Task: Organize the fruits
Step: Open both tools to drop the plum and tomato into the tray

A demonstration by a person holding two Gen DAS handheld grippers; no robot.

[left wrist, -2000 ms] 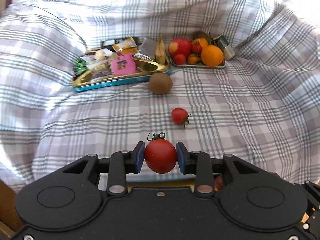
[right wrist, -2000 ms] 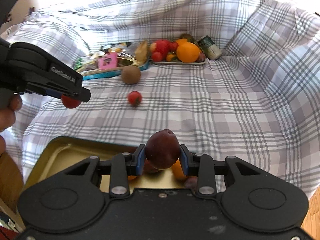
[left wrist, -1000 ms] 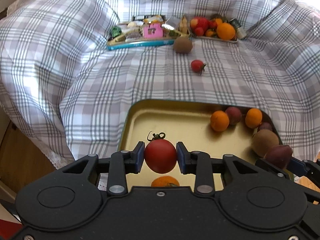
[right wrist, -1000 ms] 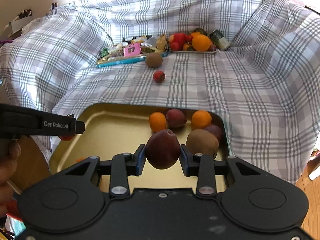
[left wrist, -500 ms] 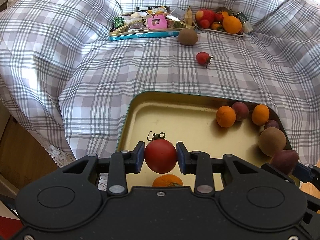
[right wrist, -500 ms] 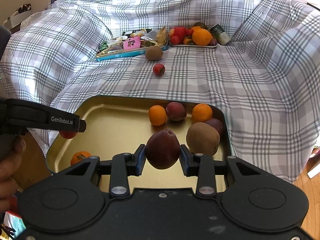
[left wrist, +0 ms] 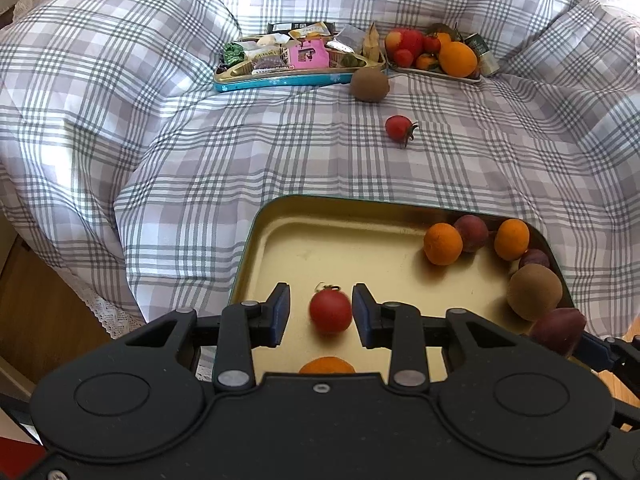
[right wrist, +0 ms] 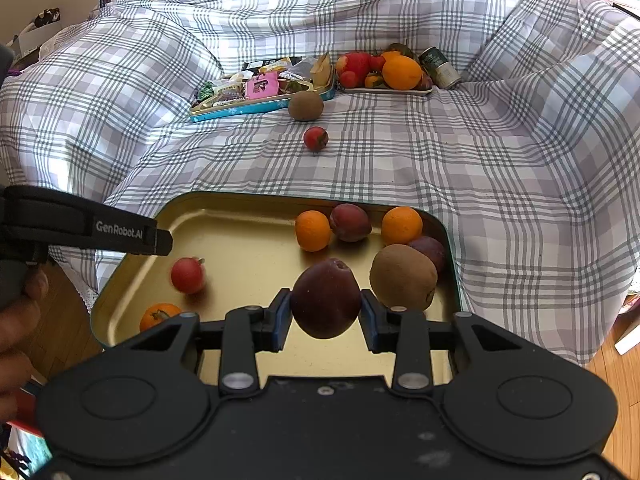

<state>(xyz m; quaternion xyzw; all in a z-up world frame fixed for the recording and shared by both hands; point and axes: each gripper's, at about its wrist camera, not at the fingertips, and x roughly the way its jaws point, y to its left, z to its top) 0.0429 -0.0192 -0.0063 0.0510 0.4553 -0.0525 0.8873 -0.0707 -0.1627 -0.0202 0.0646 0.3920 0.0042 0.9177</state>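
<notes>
My left gripper (left wrist: 320,312) hangs open over the near left part of the gold tray (left wrist: 360,248). The red tomato (left wrist: 331,313) sits blurred between its blue pads, clear of the left pad. In the right wrist view the tomato (right wrist: 188,275) is below the left gripper's fingers (right wrist: 132,236), at the tray floor. My right gripper (right wrist: 325,314) is shut on a dark plum (right wrist: 326,298) above the tray (right wrist: 240,232). Two mandarins, a plum, a kiwi (right wrist: 402,276) and a dark fruit lie at the tray's right side. A small mandarin (right wrist: 159,316) lies near its front edge.
A loose kiwi (left wrist: 370,84) and a loose tomato (left wrist: 398,127) lie on the checked cloth beyond the tray. Behind them stand a blue tin of snacks (left wrist: 296,60), a plate of fruit (left wrist: 432,52) and a can (left wrist: 482,54). Wooden floor shows at left.
Both grippers drew back from the cloth to above the gold tray. Just now the left jaws opened and the tomato came free of the pads. The right still holds the plum.
</notes>
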